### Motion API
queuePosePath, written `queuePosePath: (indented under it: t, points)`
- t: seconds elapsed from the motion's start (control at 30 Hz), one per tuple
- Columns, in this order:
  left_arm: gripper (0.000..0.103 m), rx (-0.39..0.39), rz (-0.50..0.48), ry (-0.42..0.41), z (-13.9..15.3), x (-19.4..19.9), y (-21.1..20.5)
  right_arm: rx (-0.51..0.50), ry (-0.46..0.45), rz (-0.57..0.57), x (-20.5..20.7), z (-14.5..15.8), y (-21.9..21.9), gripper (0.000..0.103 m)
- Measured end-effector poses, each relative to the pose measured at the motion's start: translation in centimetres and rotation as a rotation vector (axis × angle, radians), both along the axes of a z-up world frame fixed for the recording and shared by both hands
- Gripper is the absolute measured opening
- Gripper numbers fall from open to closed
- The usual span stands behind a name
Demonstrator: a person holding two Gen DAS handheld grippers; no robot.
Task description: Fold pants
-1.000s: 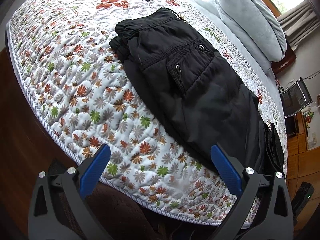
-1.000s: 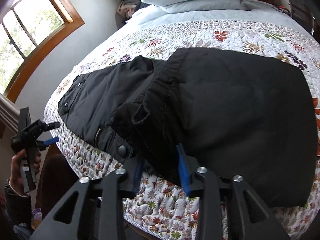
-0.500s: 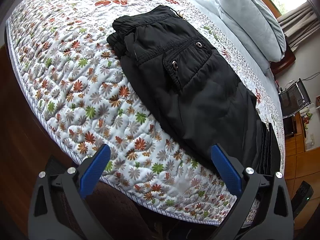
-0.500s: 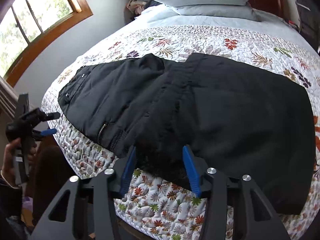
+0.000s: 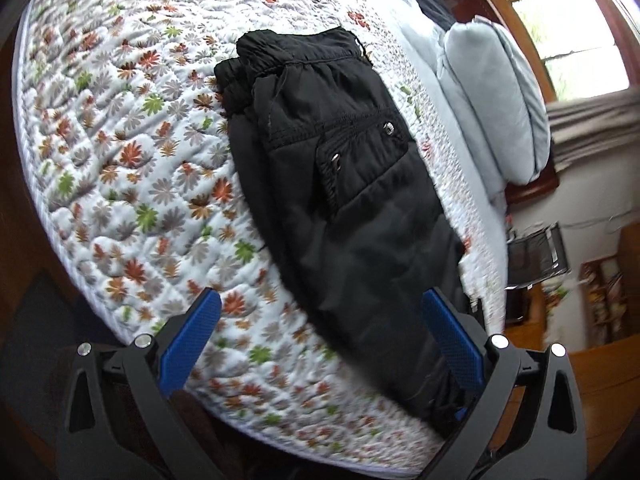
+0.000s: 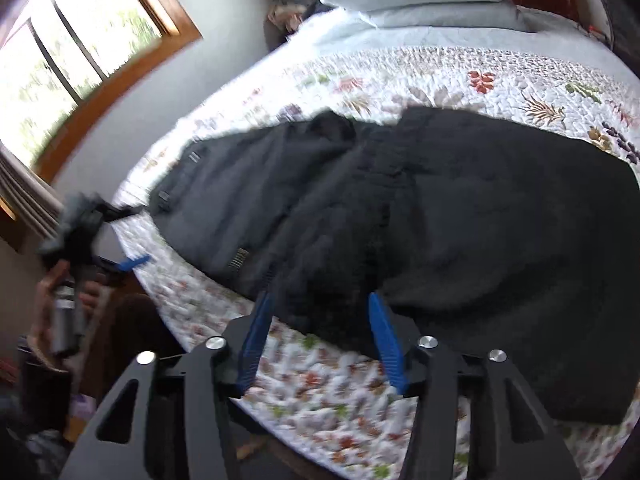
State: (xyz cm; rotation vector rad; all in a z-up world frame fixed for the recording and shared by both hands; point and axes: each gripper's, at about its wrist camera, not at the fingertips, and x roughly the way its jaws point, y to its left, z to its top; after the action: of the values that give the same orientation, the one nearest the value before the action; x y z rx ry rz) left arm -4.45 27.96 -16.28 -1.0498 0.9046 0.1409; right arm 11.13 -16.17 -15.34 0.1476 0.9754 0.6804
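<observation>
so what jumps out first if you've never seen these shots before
The black pants lie in a long dark strip across the flowered quilt, waistband toward the far side in the left wrist view. Pale blue pillows are stacked at the head of the bed. The right gripper sits at the pants' near edge, its jaws having just been opening, with dark cloth between the blue pads.

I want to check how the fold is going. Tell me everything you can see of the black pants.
The black pants lie on the floral quilt, near the bed's edge. They look like matte, slightly padded fabric, with a gathered elastic waistband, a drawstring and a snap-flap pocket facing up. The legs appear doubled over into a thick stack. The right gripper, whose jaws have just been opening, straddles their near edge without pinching it.
</observation>
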Motion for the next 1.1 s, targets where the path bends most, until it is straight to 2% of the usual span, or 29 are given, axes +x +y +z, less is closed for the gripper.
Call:
queuePosePath:
  t: [0.07, 0.2, 0.3, 0.43, 0.53, 0.77, 0.9, 0.97, 1.0, 1.1]
  points:
    - [0.100, -0.057, 0.021, -0.047, -0.1, 0.1, 0.5, 0.036, -0.016, -0.010, -0.5, 1.1, -0.8, 0.054]
    - [0.100, -0.255, 0.106, -0.137, -1.3, -0.1, 1.4, 0.096, -0.026, -0.033, -1.1, 2.7, -2.8, 0.068]
    - [0.100, -0.348, 0.158, -0.169, -2.5, -0.4, 1.8, 0.117, -0.043, -0.062, -1.4, 3.7, -4.4, 0.070]
    - [0.100, -0.379, 0.208, -0.197, -3.4, -0.4, 2.6, 0.138, -0.040, -0.111, -1.3, 4.1, -6.4, 0.071]
    - [0.100, -0.338, 0.231, -0.168, -3.6, -0.1, 3.2, 0.148, -0.032, -0.167, -0.8, 4.0, -8.4, 0.071]
    - [0.100, -0.351, 0.237, -0.176, -4.4, 2.0, 4.1, 0.261, 0.038, -0.345, 1.2, 2.2, -14.3, 0.073]
    - [0.100, -0.372, 0.255, -0.164, -5.2, 2.5, 4.6, 0.270, 0.046, -0.397, 1.7, 1.7, -16.1, 0.073]
    - [0.100, -0.399, 0.258, -0.210, -5.2, 2.1, 4.6, 0.273, 0.051, -0.404, 1.7, 1.5, -16.3, 0.073]
    - [0.100, -0.441, 0.226, -0.281, -5.2, 2.4, 4.5, 0.269, 0.051, -0.404, 1.7, 1.4, -16.3, 0.073]
    - [0.100, -0.444, 0.217, -0.271, -5.4, 2.7, 4.5, 0.249, 0.055, -0.403, 1.9, 1.2, -16.0, 0.073]
